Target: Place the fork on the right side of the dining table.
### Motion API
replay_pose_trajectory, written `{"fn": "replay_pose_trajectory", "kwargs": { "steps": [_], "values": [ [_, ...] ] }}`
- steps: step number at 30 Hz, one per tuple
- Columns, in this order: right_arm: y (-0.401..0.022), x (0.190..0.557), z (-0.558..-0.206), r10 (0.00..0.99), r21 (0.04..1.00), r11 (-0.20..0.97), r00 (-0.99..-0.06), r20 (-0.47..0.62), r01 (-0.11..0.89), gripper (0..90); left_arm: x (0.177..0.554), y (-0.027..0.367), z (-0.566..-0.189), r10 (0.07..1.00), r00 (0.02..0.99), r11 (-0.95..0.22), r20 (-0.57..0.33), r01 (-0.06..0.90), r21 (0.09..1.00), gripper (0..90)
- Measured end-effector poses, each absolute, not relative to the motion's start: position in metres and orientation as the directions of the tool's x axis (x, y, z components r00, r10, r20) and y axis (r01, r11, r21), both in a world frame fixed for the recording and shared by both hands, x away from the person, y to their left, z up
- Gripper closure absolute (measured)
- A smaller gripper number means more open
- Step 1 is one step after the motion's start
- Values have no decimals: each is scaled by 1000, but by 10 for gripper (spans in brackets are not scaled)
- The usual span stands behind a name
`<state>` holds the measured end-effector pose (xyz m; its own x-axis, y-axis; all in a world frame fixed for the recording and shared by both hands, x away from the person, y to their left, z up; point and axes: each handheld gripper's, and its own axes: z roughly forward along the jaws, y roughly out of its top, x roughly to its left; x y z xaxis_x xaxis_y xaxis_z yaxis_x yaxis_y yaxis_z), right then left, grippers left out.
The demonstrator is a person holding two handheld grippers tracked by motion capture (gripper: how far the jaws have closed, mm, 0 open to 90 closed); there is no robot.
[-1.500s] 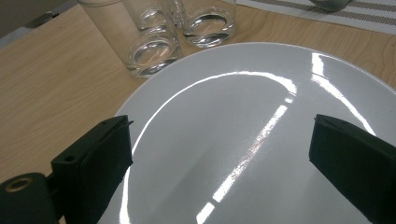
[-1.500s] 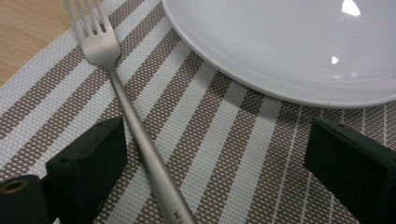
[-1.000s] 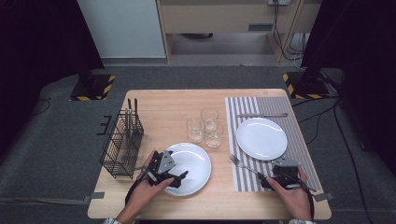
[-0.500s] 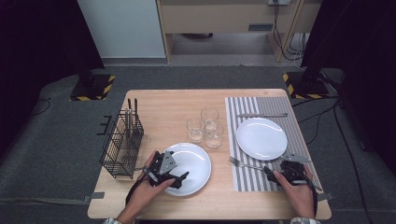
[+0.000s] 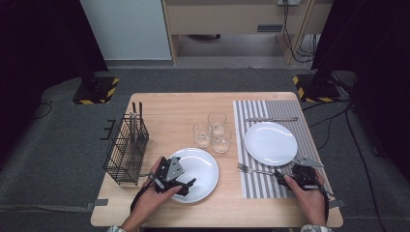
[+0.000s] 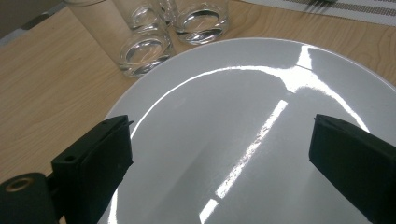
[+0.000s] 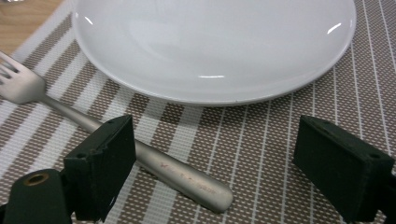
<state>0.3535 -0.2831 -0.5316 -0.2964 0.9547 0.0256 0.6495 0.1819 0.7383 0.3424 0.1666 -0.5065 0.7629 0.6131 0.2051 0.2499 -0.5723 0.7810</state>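
My left gripper (image 5: 186, 185) hovers open over the near-left part of a white plate (image 5: 200, 166) on the bare wood. In the left gripper view its gripper (image 6: 224, 135) has wide jaws and only the glossy plate (image 6: 243, 116) beneath. My right gripper (image 5: 283, 175) rests on the striped placemat (image 5: 290, 108), pointing left at a fork (image 5: 254, 170). In the right gripper view the fork (image 7: 70, 112) lies flat with its handle end between the jaws of that gripper (image 7: 217, 135), beside the left jaw. The jaws have just been closing a little but stand apart, no pad pressing on the handle.
A second white plate (image 5: 270, 143) sits on the placemat with a knife (image 5: 270, 119) beyond it. Three glasses (image 5: 217, 121) stand in the table's middle. A black wire basket (image 5: 126, 150) holding cutlery stands at the left edge.
The right hand has shifted slightly to the right along the fork's handle. The fork lies where it was. The left hand has kept still.
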Motion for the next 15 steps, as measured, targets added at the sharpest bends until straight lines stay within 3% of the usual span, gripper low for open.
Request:
{"fn": "replay_pose_trajectory", "kwargs": {
  "steps": [9, 15],
  "values": [
    [-256, 342, -505, 943, 822, 210, -332, -28, 530, 190, 344, 168, -507, 618, 760, -570, 202, 255, 781, 54],
    [-223, 351, -504, 920, 829, 248, -391, -40, 501, 353, 344, 168, -508, 616, 762, -570, 198, 258, 780, 54]
  ]
}}
